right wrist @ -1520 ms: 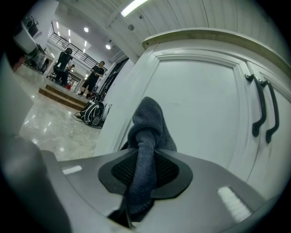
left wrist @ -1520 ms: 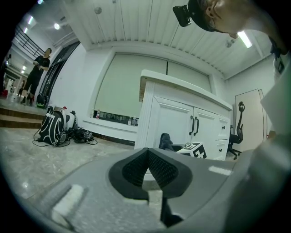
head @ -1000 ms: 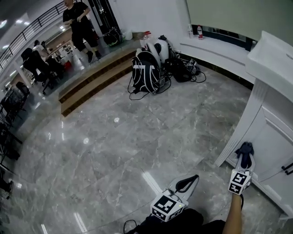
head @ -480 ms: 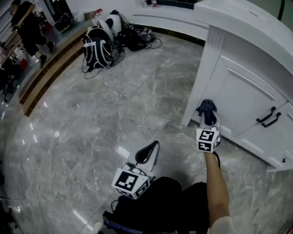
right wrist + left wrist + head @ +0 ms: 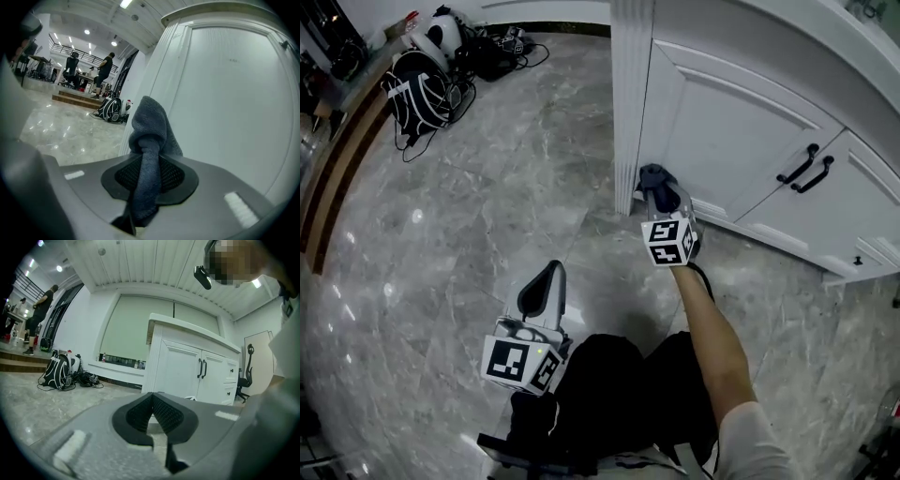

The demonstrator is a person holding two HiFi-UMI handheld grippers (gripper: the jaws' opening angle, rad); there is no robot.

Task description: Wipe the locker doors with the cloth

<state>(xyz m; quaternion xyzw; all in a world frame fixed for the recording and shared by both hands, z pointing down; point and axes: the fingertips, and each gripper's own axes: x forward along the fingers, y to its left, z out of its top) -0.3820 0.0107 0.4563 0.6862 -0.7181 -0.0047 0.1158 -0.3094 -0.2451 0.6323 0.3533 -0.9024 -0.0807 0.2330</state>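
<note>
- Cloth [image 5: 147, 126], dark blue-grey, is pinched in the right tongs [image 5: 150, 174], with a bunched end poking out past the tips.
- Right tongs reach low toward the left door [image 5: 722, 131] of a white locker, near its bottom corner and beside a fluted post [image 5: 630, 103].
- Cloth sits just beside that door; whether it touches the panel cannot be told.
- Left tongs [image 5: 152, 411] are pressed together and hold nothing. They hang over the grey marble floor [image 5: 487, 206], well apart from the locker.
- Second door [image 5: 825, 202] lies to the right. Paired black handles [image 5: 803, 169] sit where the two doors meet.
- Progress, as a judgement: wiping looks to be at its very start at most. Neither door shows any sign of wiping, so both probably remain to do, including the upper panels and the area around the handles.
</note>
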